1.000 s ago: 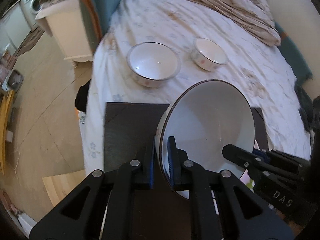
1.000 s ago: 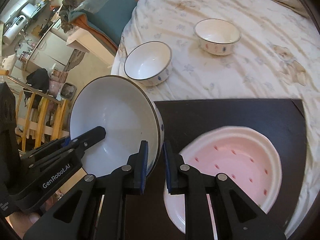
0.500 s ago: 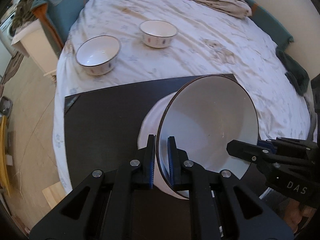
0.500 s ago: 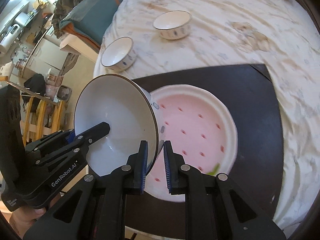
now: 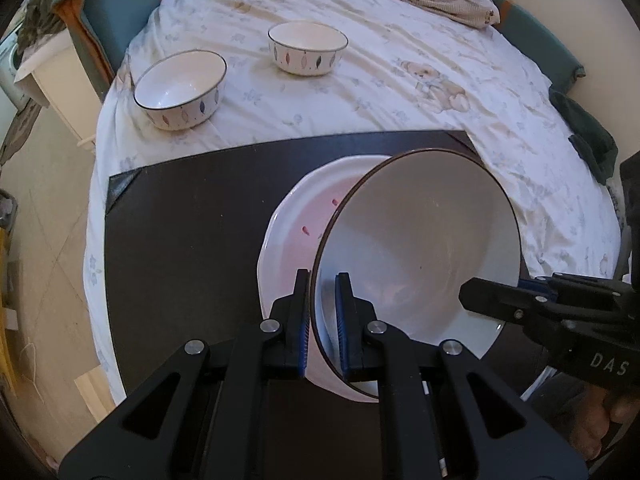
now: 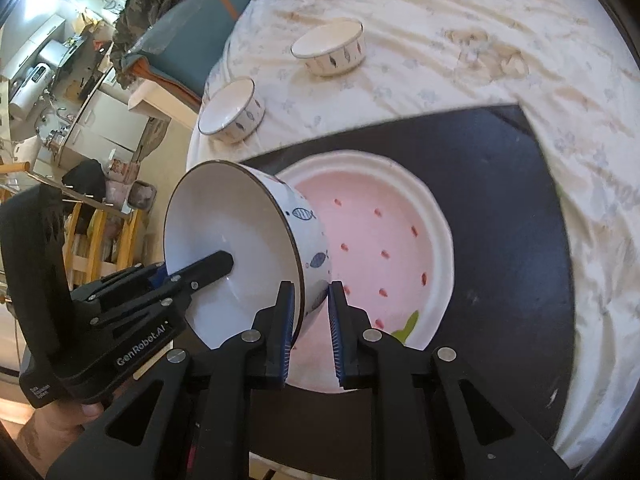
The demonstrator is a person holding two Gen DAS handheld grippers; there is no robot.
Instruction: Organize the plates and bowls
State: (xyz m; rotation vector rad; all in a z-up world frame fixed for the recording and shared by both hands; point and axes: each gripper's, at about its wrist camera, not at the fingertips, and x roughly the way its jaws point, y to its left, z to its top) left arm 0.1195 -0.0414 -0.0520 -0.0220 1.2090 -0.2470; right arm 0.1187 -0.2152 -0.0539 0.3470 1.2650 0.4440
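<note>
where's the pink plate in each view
Left wrist: the pink plate lies at centre on the black mat, its right part hidden behind the big bowl.
Right wrist: the plate fills the centre, right of the big bowl.
Shared landmark: the two small bowls on the bedsheet, the nearer left of the farther.
</note>
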